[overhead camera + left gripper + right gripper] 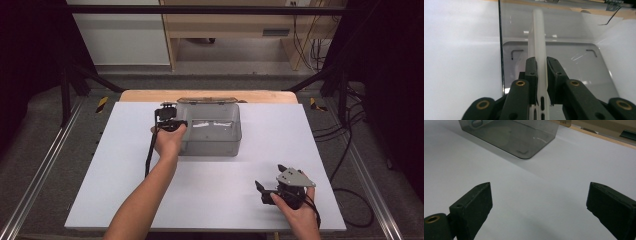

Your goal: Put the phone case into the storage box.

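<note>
The clear plastic bin (212, 131) stood on the white counter (125, 165), toward its far edge, and served as the reference point. The left gripper (170, 121) sat at the bin's left wall, held by the left hand (169, 141). In the left gripper view, this gripper (542, 75) was clenched on a thin white panel (537, 37) that stood on edge inside the bin, just beside the left wall; both pads pressed flat against its faces. The right gripper (270, 186) rested near the counter's front edge, well apart from the bin and to its right. In the right gripper view, its 2 jaws stood wide apart with bare counter between them, released and grasping nothing; the bin's rounded corner (524, 142) lay beyond them
</note>
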Motion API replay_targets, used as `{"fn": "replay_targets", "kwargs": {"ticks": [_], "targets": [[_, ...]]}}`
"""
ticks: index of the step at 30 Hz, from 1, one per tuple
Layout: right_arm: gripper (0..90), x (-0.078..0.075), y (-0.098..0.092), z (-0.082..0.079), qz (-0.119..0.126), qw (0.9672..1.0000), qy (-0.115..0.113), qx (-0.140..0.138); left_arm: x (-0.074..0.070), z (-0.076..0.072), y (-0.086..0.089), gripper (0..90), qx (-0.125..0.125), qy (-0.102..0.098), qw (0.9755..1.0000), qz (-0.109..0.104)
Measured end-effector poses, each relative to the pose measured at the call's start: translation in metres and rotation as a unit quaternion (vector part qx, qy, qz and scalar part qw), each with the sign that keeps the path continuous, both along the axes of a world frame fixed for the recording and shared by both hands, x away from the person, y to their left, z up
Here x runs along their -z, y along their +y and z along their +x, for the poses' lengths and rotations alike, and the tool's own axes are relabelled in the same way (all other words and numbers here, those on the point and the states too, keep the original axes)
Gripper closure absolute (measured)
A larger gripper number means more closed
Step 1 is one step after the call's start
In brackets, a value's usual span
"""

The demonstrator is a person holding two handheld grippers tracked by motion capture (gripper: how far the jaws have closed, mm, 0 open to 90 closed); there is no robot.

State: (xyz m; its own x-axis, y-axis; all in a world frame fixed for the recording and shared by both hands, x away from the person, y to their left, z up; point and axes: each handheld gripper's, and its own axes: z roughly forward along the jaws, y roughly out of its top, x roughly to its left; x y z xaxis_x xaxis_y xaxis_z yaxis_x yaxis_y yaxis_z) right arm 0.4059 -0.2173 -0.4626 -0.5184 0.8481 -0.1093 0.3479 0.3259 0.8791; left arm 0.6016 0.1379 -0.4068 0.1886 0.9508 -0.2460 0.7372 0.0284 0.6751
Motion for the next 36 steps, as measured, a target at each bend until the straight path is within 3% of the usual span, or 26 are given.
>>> {"fn": "replay_targets", "kwargs": {"ticks": [5, 14, 21, 29, 33, 36], "targets": [[6.8, 0.0, 0.001, -0.001, -0.001, 1.0, 0.001, -0.003, 0.004, 0.001, -0.004, 77.2, 0.013, -0.007, 0.9997, 0.021], [6.8, 0.001, 0.002, -0.001, -0.002, 0.9999, 0.003, -0.009, 0.002, 0.0, -0.008, 72.6, 0.029, -0.041, 0.9969, 0.061], [6.6, 0.001, 0.004, -0.001, -0.005, 0.9998, 0.005, -0.016, 0.0, -0.002, -0.01, 72.2, 0.032, -0.056, 0.9948, 0.078], [6.7, 0.001, 0.005, -0.002, -0.009, 0.9997, 0.005, -0.022, 0.0, -0.003, -0.013, 77.4, 0.041, -0.071, 0.9897, 0.117], [6.7, 0.001, 0.006, -0.002, -0.01, 0.9997, 0.005, -0.024, -0.002, -0.004, -0.014, 77.5, 0.046, -0.085, 0.9848, 0.144], [6.7, 0.001, 0.006, -0.002, -0.01, 0.9996, 0.005, -0.025, -0.002, -0.003, -0.012, 77.5, 0.045, -0.082, 0.9859, 0.139]]}}
